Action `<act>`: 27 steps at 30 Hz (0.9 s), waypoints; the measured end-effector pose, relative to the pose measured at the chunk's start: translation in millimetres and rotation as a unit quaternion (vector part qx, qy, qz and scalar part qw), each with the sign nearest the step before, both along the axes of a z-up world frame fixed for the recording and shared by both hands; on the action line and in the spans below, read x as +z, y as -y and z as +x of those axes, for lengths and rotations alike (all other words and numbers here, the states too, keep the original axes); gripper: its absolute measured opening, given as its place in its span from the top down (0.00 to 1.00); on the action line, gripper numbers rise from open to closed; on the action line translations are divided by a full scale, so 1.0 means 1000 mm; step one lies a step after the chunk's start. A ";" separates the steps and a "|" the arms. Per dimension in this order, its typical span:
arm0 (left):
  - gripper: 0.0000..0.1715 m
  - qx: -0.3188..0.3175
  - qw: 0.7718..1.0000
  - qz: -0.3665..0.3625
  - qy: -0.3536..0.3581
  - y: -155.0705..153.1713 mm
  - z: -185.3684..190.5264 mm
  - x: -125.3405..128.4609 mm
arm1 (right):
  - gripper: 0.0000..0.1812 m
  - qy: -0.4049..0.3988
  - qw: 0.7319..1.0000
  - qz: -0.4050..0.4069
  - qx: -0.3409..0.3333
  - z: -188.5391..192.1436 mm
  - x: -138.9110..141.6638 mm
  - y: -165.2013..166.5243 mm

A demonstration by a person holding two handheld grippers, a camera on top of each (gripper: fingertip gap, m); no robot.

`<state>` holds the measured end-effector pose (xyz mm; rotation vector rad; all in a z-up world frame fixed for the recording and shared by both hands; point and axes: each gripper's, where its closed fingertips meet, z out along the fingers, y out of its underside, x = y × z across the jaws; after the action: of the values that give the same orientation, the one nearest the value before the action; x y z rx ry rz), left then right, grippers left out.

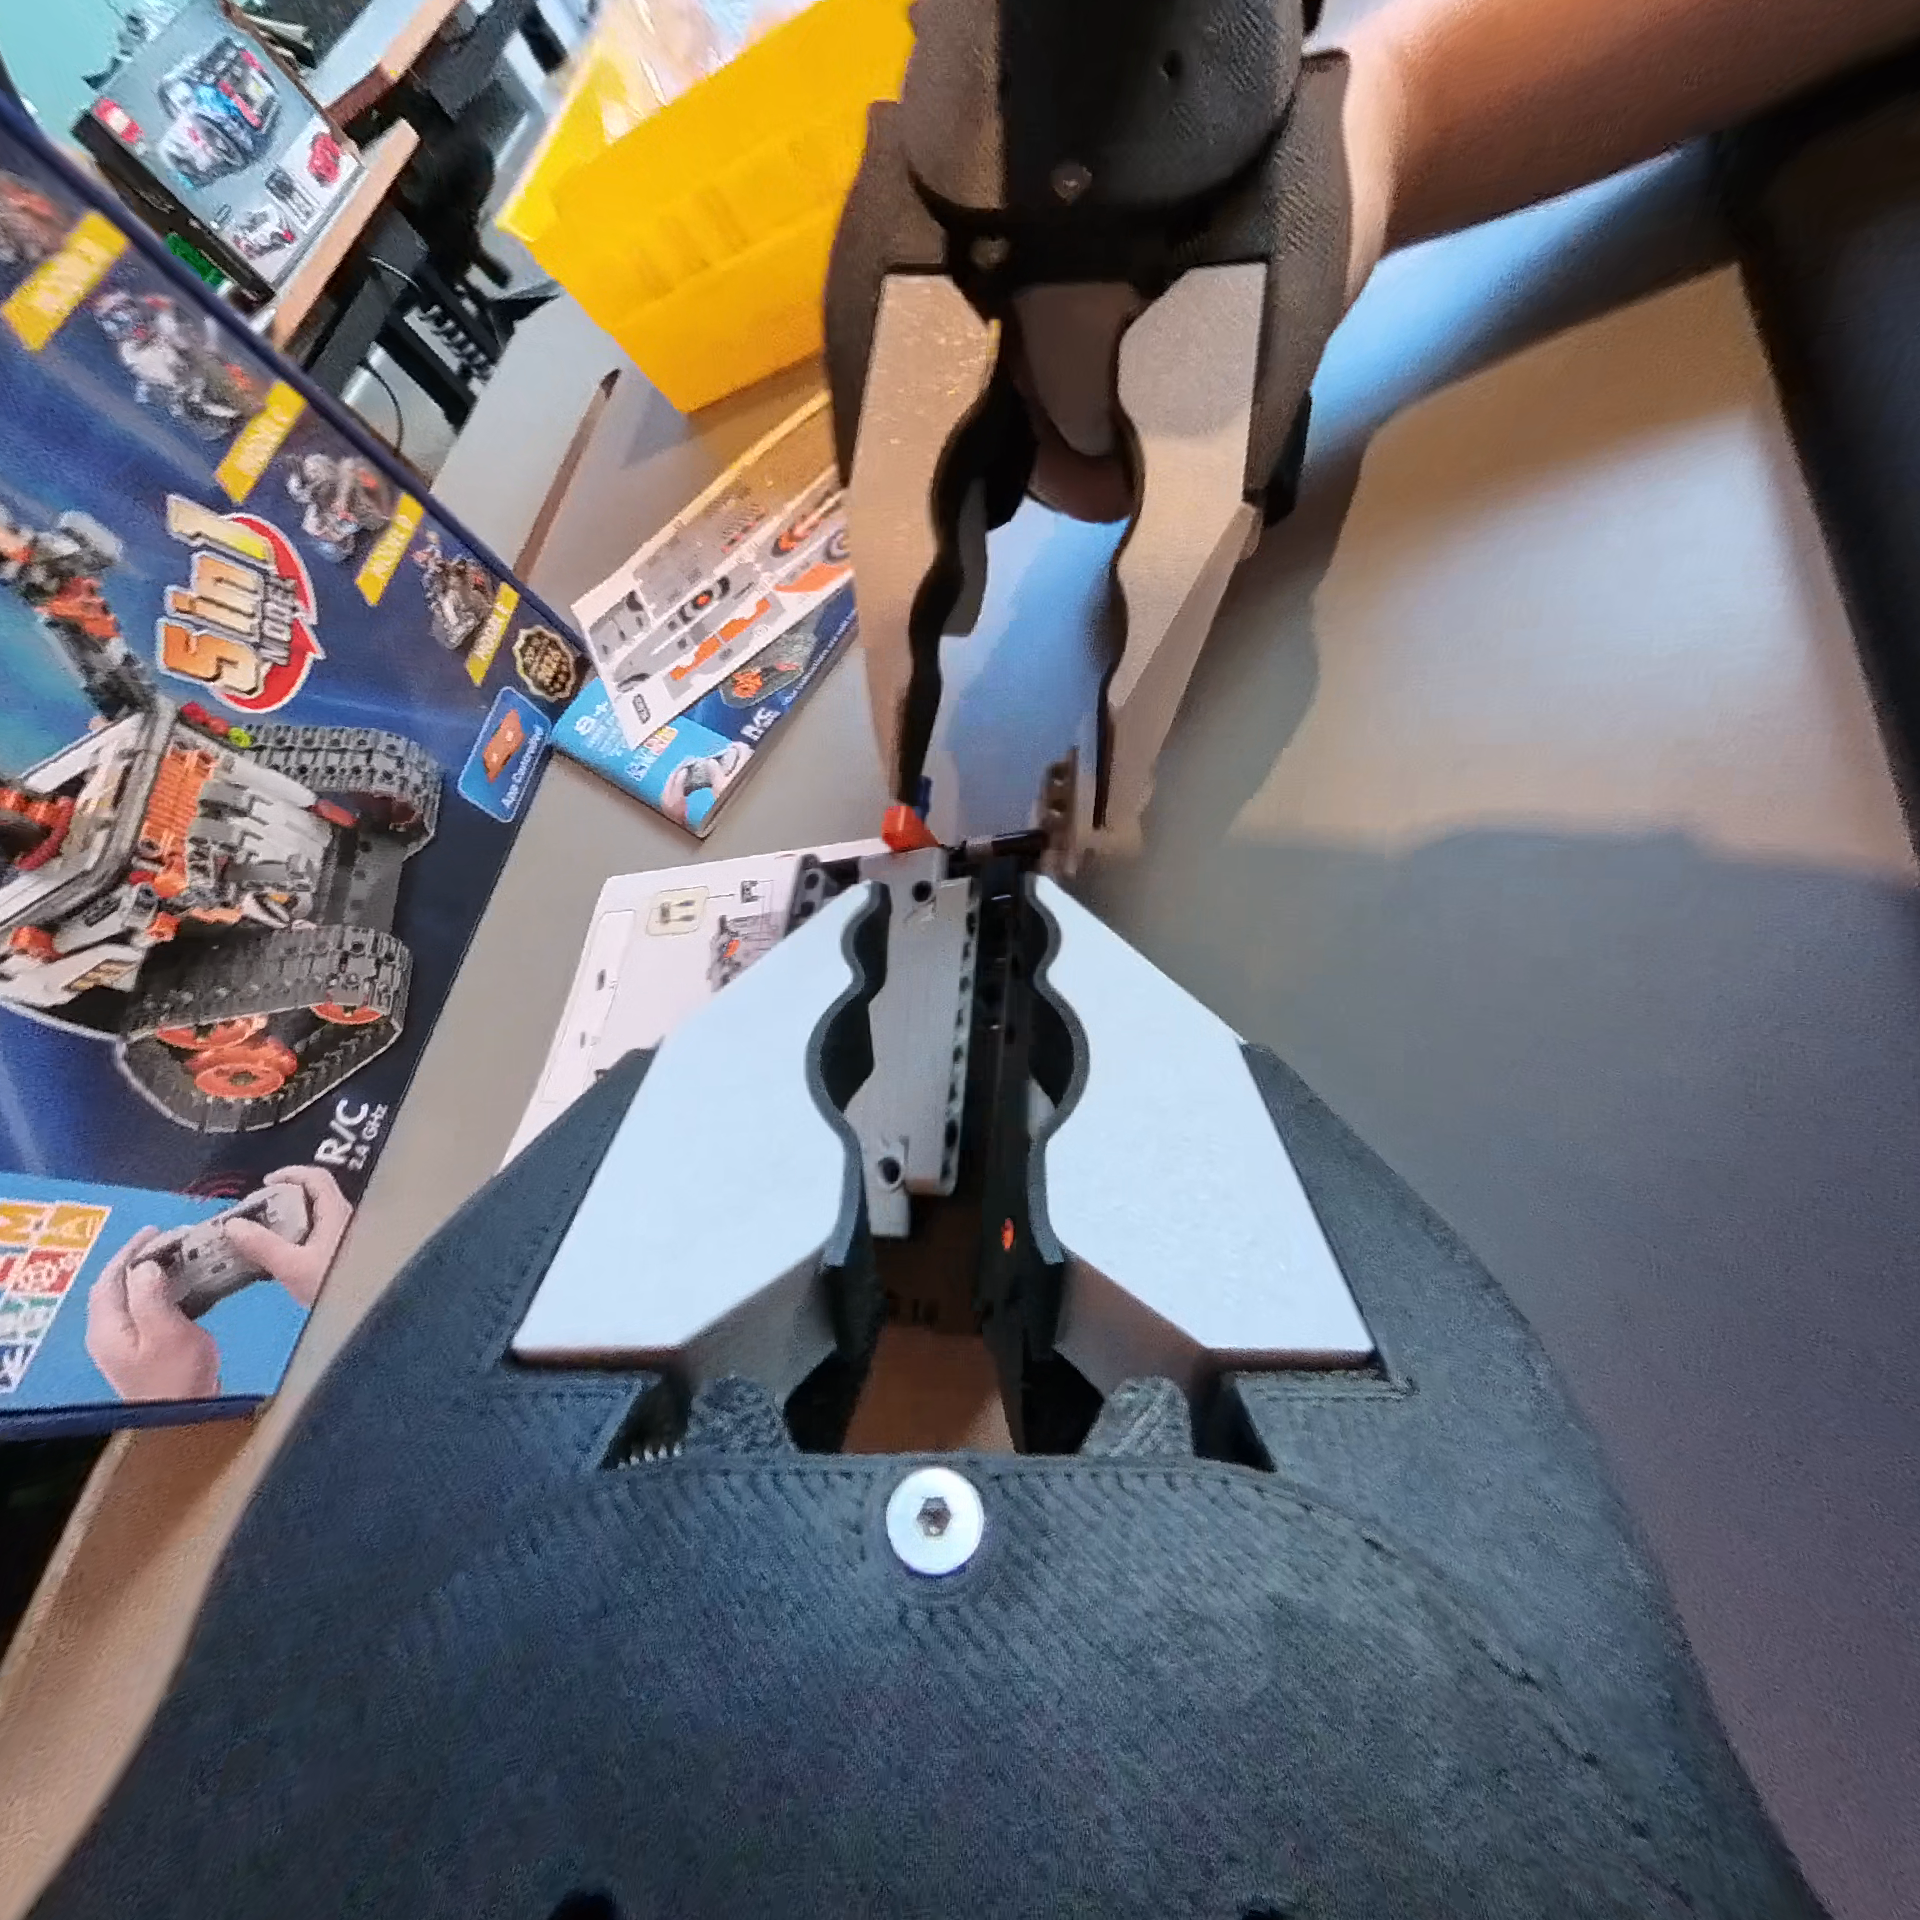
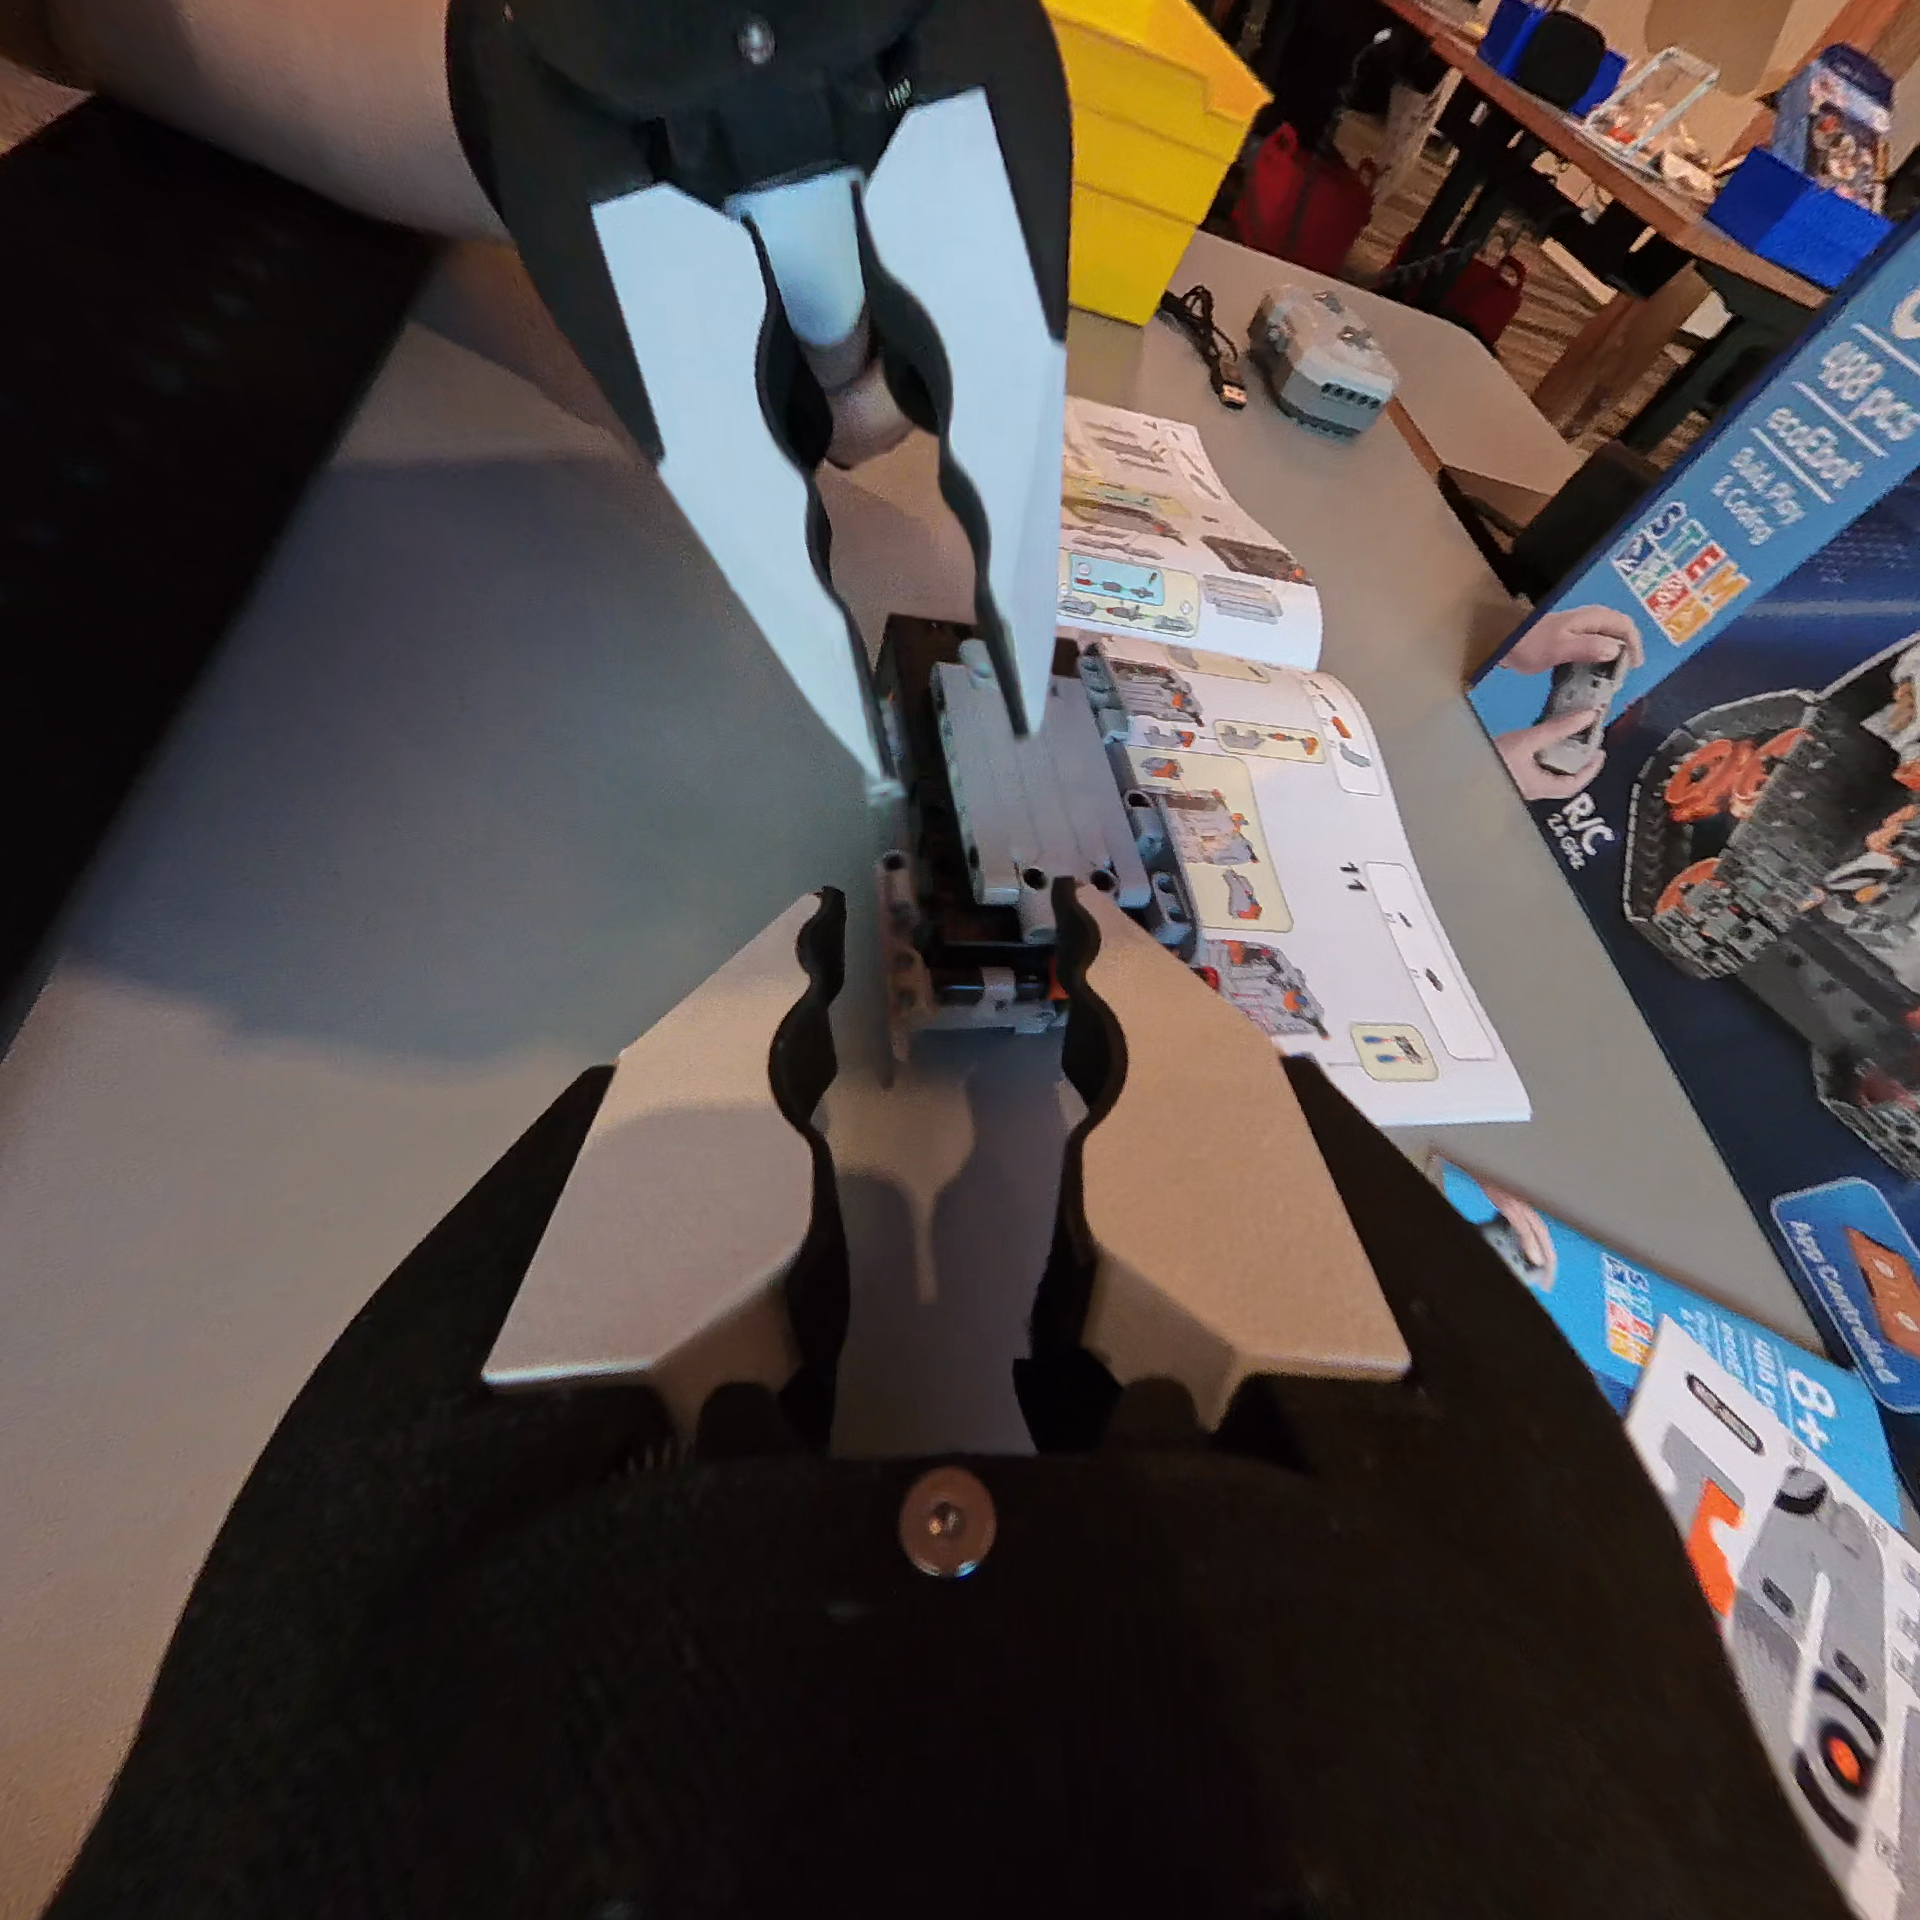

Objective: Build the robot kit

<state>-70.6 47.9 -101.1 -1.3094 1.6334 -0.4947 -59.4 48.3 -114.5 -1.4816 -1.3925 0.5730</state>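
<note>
Centrally, a grey-and-black brick assembly (image 1: 951, 1029) sits clamped between the fingers of the left gripper (image 1: 951, 914), over an open instruction booklet (image 2: 1340, 883) on the grey surface (image 2: 468, 831). Facing the assembly, the right gripper (image 2: 945, 909) stands spread, its tips at the model's near end, gripping nothing. Beside the booklet lies a blue toy box (image 1: 208, 779); a yellow bin (image 1: 707, 208) sits beyond. An orange piece (image 1: 906, 826) shows at the assembly's far end.

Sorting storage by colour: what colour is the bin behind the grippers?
Yellow bin; clearest in the left wrist view.
</note>
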 end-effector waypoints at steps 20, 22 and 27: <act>0.56 0.029 0.996 -0.078 -0.044 -0.032 -0.037 -0.026 | 0.82 0.016 0.999 -0.041 0.017 0.007 -0.014 0.016; 0.55 0.029 0.994 -0.086 -0.066 -0.033 -0.038 -0.036 | 0.82 0.019 0.997 -0.066 0.023 0.009 -0.017 0.024; 0.62 0.020 0.994 -0.079 -0.066 -0.034 -0.038 -0.042 | 0.80 0.071 0.993 -0.087 0.021 0.013 -0.032 0.046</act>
<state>-108.2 81.8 -143.0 -1.5165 1.7006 -0.5313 -46.5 2.2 -146.1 -1.6623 -1.5188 0.6385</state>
